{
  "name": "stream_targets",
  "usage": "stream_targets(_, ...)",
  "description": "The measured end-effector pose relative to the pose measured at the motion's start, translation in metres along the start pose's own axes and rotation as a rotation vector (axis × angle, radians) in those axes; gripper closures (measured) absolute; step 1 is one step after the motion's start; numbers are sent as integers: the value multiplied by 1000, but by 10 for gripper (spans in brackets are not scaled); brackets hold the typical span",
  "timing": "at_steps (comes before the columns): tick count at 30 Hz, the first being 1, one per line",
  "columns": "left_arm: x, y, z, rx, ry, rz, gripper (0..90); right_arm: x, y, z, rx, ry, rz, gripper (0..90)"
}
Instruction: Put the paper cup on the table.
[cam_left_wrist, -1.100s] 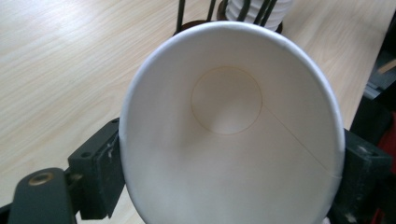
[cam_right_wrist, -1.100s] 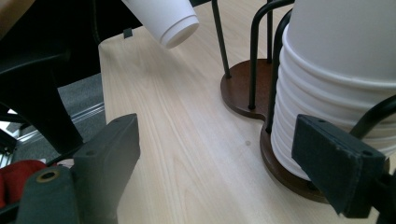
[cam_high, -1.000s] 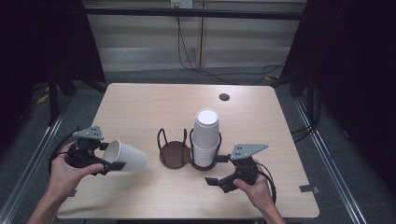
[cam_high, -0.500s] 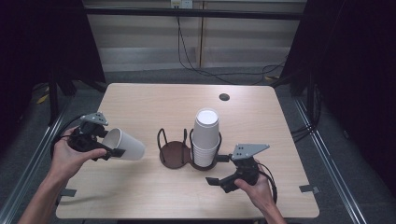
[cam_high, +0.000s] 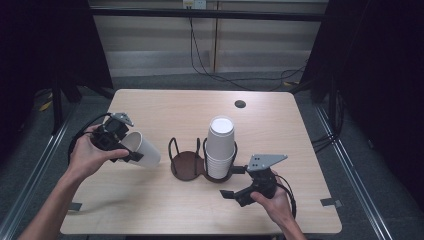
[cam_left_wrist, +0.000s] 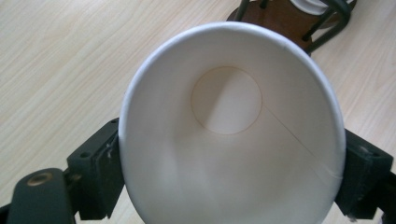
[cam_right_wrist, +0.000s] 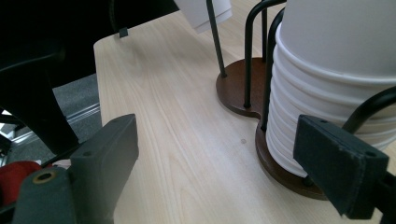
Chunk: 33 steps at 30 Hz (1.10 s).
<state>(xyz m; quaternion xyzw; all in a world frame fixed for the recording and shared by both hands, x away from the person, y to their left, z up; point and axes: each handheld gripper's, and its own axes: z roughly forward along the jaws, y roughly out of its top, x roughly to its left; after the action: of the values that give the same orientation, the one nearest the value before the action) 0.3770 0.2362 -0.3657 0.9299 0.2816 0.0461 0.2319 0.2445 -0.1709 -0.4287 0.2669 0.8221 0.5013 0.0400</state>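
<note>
My left gripper (cam_high: 125, 146) is shut on the rim of a white paper cup (cam_high: 145, 151), held above the table's left side and lying tilted, its bottom turned toward the holder. In the left gripper view I look into the cup (cam_left_wrist: 229, 140), with my left gripper (cam_left_wrist: 233, 158) pressing its rim from both sides. A brown wire cup holder (cam_high: 184, 165) has an empty left ring, and its right ring holds a stack of cups (cam_high: 220, 145). My right gripper (cam_high: 234, 189) stands open just in front of the stack (cam_right_wrist: 327, 70), nothing between its jaws (cam_right_wrist: 224, 158).
A small dark round hole (cam_high: 240, 104) lies in the wooden table (cam_high: 150, 210) toward the far right. Cables run over the floor behind the table. Dark tape marks (cam_high: 328, 202) sit at the near corners.
My left hand has carried the cup to the right and a little away from the near edge, closer to the holder. The right gripper has kept still.
</note>
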Motion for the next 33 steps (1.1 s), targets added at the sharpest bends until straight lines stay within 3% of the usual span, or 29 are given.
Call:
stream_targets(3,2,8,4,23,6,0,135,0,0,0,-1,2,1,144)
stream_targets(7,5,20,12,99,19,49,135,-1,-1,1,-1,2,5,144)
stream_targets(9,6,22,12,90,17,40,135,0,-1,1,3,2,6,145)
stream_targets(13,7,30,23,140,32,62,131,1,-1,1,6,9,1,144)
stream_targets(19,7,38,37,161,51,65,126,0,-1,2,7,8,2,144)
stream_targets(21,7,42,44,167,61,48,125,0,-1,2,7,4,3,144)
stream_targets(22,6,45,47,184,69,55,123,0,-2,2,3,-9,3,144)
stream_targets(26,2,50,51,177,55,74,110,-1,-3,3,9,-7,8,144)
stream_targets(33,-5,56,65,210,94,110,89,-2,-3,3,13,-14,21,145)
